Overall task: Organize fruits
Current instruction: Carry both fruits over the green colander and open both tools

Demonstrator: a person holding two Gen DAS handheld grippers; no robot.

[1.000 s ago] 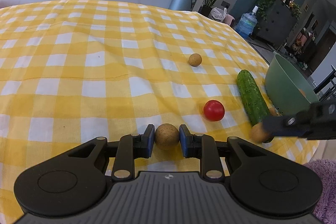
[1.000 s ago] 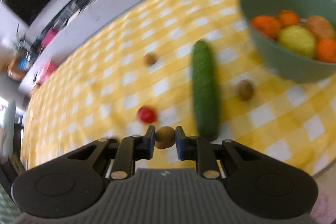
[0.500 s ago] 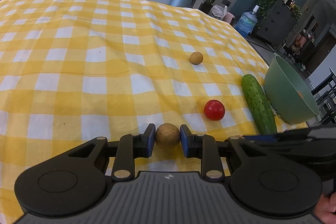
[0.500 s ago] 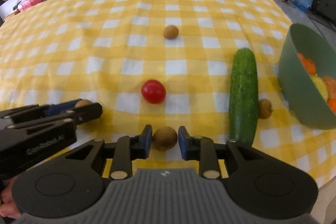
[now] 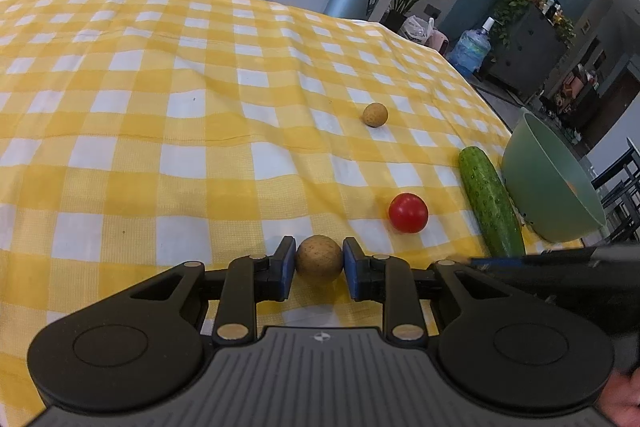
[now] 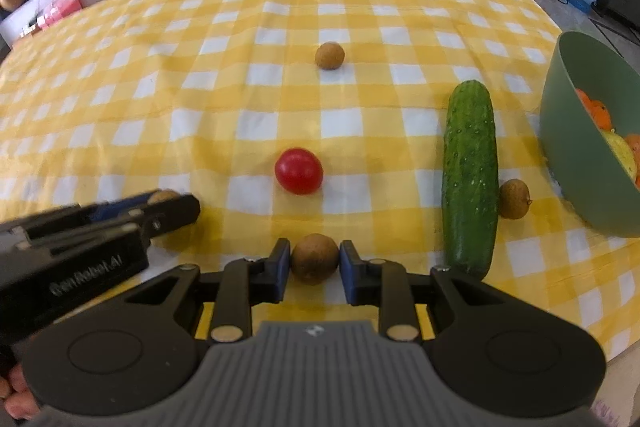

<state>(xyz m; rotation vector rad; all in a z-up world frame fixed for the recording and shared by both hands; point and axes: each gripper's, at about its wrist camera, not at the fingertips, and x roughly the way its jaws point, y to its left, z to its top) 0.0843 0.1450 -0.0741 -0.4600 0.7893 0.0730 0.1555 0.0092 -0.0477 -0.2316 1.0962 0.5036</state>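
You see a woven yellow-and-white checked tablecloth point(image 6: 256, 131), matt and faintly creased. The cherry tomato point(image 6: 299, 171) on it is smooth and glossy; the cucumber point(image 6: 470, 175) has a bumpy, slightly shiny skin. The longan point(image 5: 319, 259) between your left gripper's point(image 5: 319, 265) blue pads looks dull, tan and finely speckled, like the one in your right gripper point(image 6: 315, 263). Both grippers are matt black plastic with small metal pins. The green bowl point(image 6: 580, 163) looks like smooth, satin plastic
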